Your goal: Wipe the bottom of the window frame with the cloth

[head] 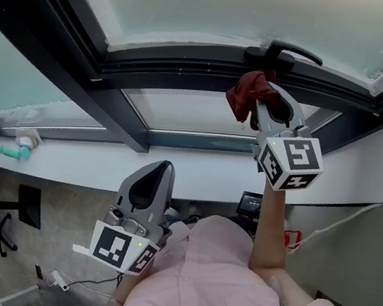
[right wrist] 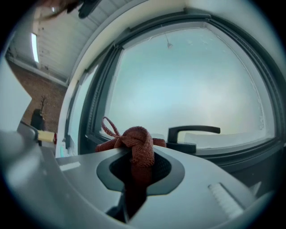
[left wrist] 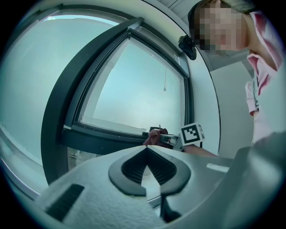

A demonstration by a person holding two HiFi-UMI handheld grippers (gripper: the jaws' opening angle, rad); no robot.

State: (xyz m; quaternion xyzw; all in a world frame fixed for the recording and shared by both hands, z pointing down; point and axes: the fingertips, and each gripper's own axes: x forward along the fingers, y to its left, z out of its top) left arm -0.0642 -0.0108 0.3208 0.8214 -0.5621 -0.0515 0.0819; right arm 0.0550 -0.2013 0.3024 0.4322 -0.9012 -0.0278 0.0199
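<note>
A dark red cloth [head: 246, 95] is bunched in my right gripper [head: 261, 103], which is shut on it and held up against the dark bottom rail of the window frame [head: 183, 65], just below the black handle [head: 285, 54]. In the right gripper view the cloth [right wrist: 139, 144] bulges out between the jaws of the right gripper [right wrist: 138, 157], with the handle [right wrist: 193, 131] and frame rail [right wrist: 234, 151] just beyond. My left gripper [head: 149, 180] hangs low, away from the window, shut on nothing. The left gripper view shows the left gripper [left wrist: 146, 153] aimed at the cloth [left wrist: 152, 137] and right gripper [left wrist: 173, 140].
A second fixed pane with a dark mullion [head: 121, 120] lies below and left of the rail. A white sill band [head: 90, 166] runs under it, carrying a teal object [head: 13, 151]. A small black device [head: 249, 204] sits by my pink sleeve [head: 216, 274]. Office chairs [head: 19, 208] stand on the floor.
</note>
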